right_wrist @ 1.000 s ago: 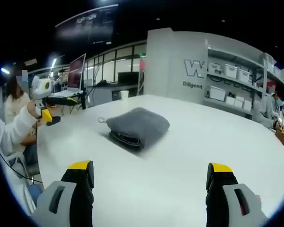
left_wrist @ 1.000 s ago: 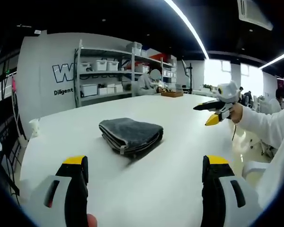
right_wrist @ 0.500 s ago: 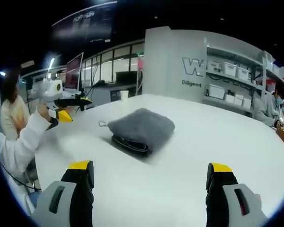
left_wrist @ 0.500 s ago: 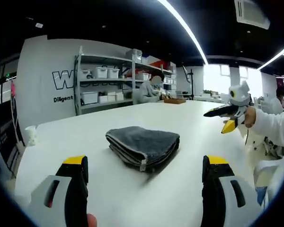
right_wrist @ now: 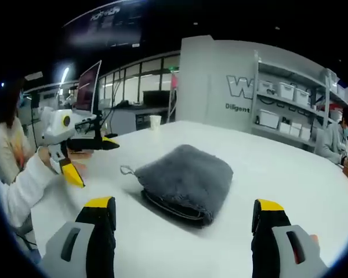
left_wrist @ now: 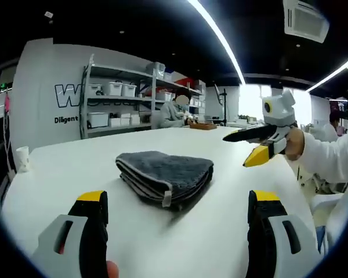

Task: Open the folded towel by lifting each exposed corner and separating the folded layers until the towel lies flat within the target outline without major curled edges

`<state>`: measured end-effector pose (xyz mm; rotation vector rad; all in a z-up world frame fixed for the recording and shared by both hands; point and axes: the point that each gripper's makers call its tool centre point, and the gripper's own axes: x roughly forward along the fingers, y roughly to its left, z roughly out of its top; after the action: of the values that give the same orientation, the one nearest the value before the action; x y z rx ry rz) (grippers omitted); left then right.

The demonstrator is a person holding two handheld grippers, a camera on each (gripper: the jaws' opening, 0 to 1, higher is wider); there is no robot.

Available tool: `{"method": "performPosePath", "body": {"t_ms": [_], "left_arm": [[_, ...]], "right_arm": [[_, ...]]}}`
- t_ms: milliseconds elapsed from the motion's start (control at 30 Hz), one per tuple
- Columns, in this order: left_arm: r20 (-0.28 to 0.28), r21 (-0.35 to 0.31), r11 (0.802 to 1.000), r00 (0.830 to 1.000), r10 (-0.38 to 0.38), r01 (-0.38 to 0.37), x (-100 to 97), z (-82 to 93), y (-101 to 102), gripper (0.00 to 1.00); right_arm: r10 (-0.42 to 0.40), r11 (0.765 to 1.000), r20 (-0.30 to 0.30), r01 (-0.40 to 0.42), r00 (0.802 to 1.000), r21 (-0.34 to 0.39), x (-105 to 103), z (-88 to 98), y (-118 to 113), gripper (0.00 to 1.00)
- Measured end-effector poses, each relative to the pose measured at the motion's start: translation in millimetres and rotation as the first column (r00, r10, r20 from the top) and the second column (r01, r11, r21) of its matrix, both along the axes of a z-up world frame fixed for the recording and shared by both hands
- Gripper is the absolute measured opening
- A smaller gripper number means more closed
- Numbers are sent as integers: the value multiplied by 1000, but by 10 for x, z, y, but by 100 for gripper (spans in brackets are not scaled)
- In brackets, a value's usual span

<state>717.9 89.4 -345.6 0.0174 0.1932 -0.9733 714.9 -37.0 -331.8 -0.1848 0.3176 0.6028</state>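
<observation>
A dark grey towel (left_wrist: 165, 172) lies folded in several layers on the white table (left_wrist: 64, 174), with a small tag at its near edge. In the left gripper view my left gripper (left_wrist: 178, 200) is open and empty, just short of the towel. The right gripper (left_wrist: 242, 149), held by a white-sleeved hand, hovers open to the right of the towel. From the right gripper view the towel (right_wrist: 188, 179) sits close ahead, a small loop at its left corner. My right gripper (right_wrist: 183, 204) is open, its jaws on either side of the towel's near edge. The left gripper (right_wrist: 95, 163) hangs open to the left.
Metal shelves with white bins (left_wrist: 113, 98) stand against the wall behind the table. A paper cup (left_wrist: 22, 157) sits near the far table edge. A monitor (right_wrist: 88, 87) and desks lie beyond the left side. A person (left_wrist: 174, 113) sits at a far bench.
Both views have come lower and closer to the towel, which looks larger now. Each gripper shows nearer to the towel in the other's view. The towel itself has not moved.
</observation>
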Motion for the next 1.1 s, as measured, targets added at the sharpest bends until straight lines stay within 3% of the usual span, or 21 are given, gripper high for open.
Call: {"method": "performPosePath", "body": {"t_ms": [167, 300, 467, 733, 967, 1100], "left_arm": [[27, 7, 1000, 1000, 11, -11, 10, -10, 50, 100], [20, -54, 999, 1000, -2, 4, -24, 33, 45, 100], [26, -2, 1000, 1000, 4, -4, -34, -57, 34, 100], [13, -7, 1000, 1000, -8, 9, -40, -90, 19, 100], [6, 1, 1000, 1000, -2, 2, -19, -114, 36, 100], [-1, 13, 1000, 1000, 7, -7, 5, -147, 50, 100]], "right_arm": [[56, 995, 24, -53, 998, -85, 219, -42, 356, 99], [78, 987, 49, -70, 996, -147, 342, -14, 536, 99], [90, 974, 106, -65, 990, -216, 526, 58, 664, 97], [139, 927, 186, -61, 973, -370, 635, -70, 869, 91], [150, 923, 169, -77, 974, -377, 651, -205, 983, 82], [160, 917, 157, -88, 975, -389, 668, -273, 1014, 66]]}}
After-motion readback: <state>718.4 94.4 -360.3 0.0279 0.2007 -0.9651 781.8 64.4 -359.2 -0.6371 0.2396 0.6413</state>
